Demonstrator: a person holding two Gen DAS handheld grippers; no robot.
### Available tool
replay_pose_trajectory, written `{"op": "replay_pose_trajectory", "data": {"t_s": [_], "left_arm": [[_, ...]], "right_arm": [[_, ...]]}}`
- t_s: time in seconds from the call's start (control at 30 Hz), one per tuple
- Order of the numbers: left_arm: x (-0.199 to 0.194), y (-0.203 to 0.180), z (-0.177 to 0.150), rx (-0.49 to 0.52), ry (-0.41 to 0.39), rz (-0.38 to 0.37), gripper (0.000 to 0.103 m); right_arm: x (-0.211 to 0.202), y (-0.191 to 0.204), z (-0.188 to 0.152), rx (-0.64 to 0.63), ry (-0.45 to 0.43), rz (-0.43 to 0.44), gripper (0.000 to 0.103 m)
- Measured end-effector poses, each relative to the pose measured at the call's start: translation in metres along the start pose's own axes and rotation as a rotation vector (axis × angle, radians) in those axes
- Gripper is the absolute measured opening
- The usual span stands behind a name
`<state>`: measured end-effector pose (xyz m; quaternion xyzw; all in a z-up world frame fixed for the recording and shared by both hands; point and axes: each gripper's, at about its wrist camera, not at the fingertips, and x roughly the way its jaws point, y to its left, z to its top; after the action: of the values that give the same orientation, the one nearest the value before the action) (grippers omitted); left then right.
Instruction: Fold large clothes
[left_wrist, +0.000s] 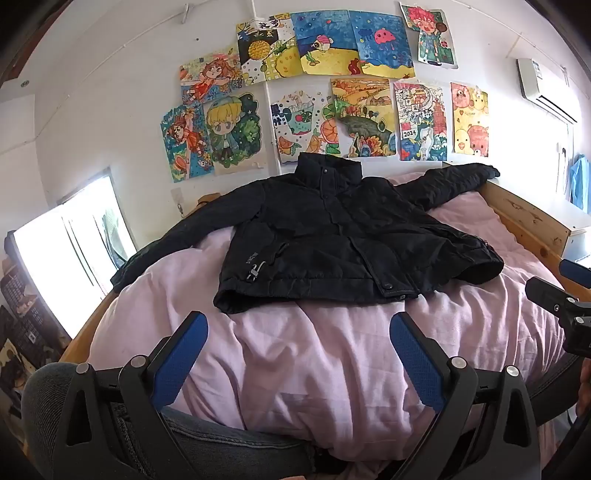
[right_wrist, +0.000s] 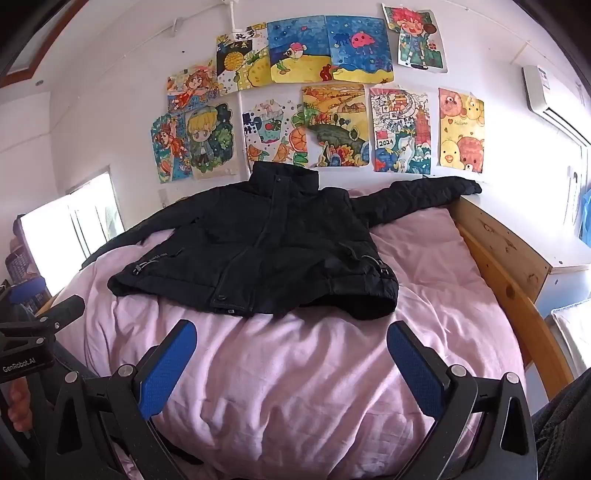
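A black padded jacket (left_wrist: 332, 236) lies face up and spread out on a pink duvet (left_wrist: 314, 350), collar toward the far wall, both sleeves stretched out sideways. It also shows in the right wrist view (right_wrist: 258, 251). My left gripper (left_wrist: 299, 325) is open and empty, hovering over the duvet just short of the jacket's hem. My right gripper (right_wrist: 291, 332) is open and empty, likewise short of the hem. The right gripper also shows at the right edge of the left wrist view (left_wrist: 557, 295).
The bed has a wooden frame (right_wrist: 517, 280) along its right side. Several colourful drawings (left_wrist: 325, 96) hang on the far wall. A bright window (left_wrist: 66, 251) is at the left. An air conditioner (left_wrist: 543, 88) hangs at the upper right.
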<state>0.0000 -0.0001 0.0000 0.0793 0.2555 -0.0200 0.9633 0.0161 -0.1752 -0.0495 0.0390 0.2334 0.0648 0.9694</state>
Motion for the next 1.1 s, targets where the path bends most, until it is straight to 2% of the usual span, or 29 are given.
{"op": "replay_pose_trajectory", "data": {"t_s": [1.1], "left_arm": [[-0.0005,-0.0010,0.0010,-0.009,0.005,-0.001,0.097]], "right_arm": [[0.0016,0.0013,-0.0009,0.013,0.006,-0.002,0.103]]}}
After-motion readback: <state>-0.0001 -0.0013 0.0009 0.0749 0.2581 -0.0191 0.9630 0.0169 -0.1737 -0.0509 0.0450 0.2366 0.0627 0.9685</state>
